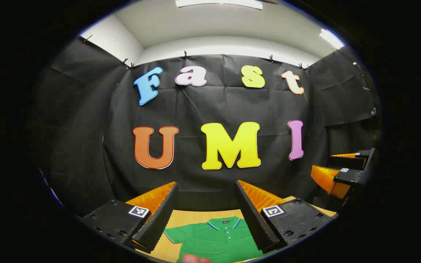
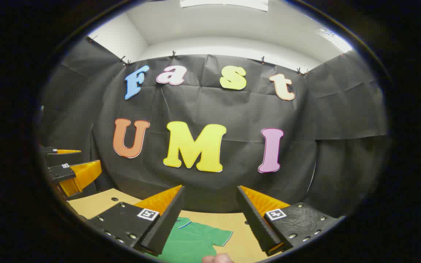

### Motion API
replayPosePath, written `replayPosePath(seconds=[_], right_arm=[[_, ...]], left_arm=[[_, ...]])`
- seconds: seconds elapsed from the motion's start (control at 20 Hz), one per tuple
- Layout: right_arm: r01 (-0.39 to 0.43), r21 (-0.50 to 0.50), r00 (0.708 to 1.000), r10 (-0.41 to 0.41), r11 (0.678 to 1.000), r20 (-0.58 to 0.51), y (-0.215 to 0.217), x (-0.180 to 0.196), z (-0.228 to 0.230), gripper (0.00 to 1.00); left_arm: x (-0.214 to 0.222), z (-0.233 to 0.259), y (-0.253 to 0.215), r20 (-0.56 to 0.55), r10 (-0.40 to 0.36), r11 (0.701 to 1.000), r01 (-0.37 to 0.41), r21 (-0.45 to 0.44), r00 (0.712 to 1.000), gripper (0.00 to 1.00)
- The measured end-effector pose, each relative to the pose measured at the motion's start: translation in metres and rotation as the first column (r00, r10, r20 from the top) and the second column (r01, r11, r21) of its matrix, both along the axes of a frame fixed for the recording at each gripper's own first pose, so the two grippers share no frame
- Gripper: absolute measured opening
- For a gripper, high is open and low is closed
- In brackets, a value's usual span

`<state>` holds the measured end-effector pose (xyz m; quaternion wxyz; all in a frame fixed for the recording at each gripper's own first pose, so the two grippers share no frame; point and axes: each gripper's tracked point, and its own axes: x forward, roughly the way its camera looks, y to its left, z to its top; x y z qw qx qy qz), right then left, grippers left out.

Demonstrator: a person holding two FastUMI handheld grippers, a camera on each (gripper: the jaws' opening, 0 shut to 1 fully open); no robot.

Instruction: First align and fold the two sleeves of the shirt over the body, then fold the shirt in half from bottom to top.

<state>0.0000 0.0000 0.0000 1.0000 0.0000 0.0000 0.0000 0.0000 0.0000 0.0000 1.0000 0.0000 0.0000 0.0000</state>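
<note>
black cloth walls close the booth behind a light wooden table (image 1: 181, 219), and on that table the green shirt (image 1: 217, 239) lies flat with its front up. its collar (image 1: 225, 221) points toward the cloth wall, so the long axis runs from the person out to the wall, hem nearest the person. beside the collar a short sleeve (image 2: 222, 235) spreads outward, not yet folded. the left gripper (image 1: 207, 215) hangs above the collar, fingers wide apart and holding nothing; the right gripper (image 2: 210, 219) hangs above that sleeve, likewise spread and empty, likely raised so both sleeves can be sighted first.
</note>
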Motion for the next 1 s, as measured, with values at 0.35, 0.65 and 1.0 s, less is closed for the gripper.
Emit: replayPosePath(seconds=[0.35,0.65,1.0], right_arm=[[-0.016,0.017,1.000,0.017,1.000,-0.011,0.019,0.006,0.006,0.88],[0.002,0.042,1.000,-0.001,0.999,-0.028,0.048,-0.012,0.010,0.88],[0.015,0.003,0.999,-0.015,1.000,-0.038,0.050,-0.028,0.011,0.91]], left_arm=[[0.012,0.012,0.018,-0.015,0.018,0.999,-0.018,-0.026,1.000,0.98],[-0.010,0.008,0.034,-0.013,-0.029,0.999,0.029,-0.035,0.999,1.00],[-0.020,-0.009,0.050,-0.056,-0.050,0.996,0.046,-0.070,0.997,0.98]])
